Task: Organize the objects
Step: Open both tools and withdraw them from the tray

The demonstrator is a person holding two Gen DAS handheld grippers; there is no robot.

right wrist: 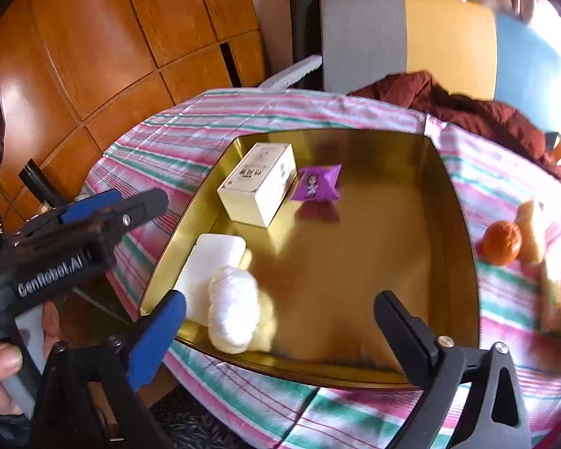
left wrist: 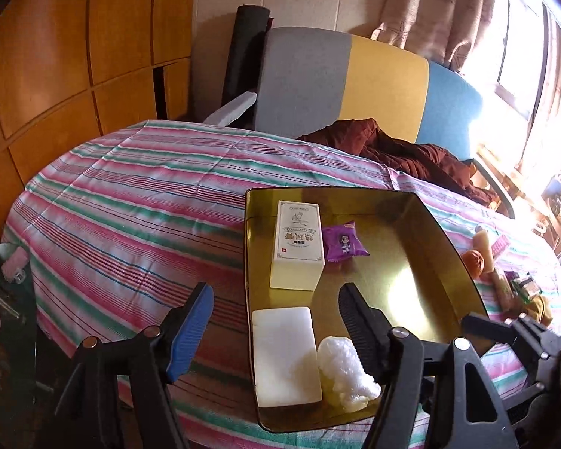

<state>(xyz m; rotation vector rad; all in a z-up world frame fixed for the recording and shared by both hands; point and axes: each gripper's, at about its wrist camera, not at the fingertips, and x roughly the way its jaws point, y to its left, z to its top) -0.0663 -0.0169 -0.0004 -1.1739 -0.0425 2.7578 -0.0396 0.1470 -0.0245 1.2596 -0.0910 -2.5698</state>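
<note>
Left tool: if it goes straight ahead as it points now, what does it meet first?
Probably the flat white block in the gold tray, lying between the open jaws of the left tool; past it, the cream box. Depth is uncertain.

Strong daylight is admitted through the window (left wrist: 520, 63) at upper right; that corner is blown out in both views, w/ detail lost. A bright glare patch is thrown on the gold tray (left wrist: 411, 280) floor. Soft shadows are cast left/toward the camera by the cream box (left wrist: 298, 250). The wood panelling (left wrist: 56, 56) is left dimmer, w/ a sheen seen in the right wrist view. Heavy fisheye bending and dark vignetting are seen at the edges. Motion blur is evident in the right wrist view, esp. the orange fruit (right wrist: 501, 242) and items at far right.
</note>
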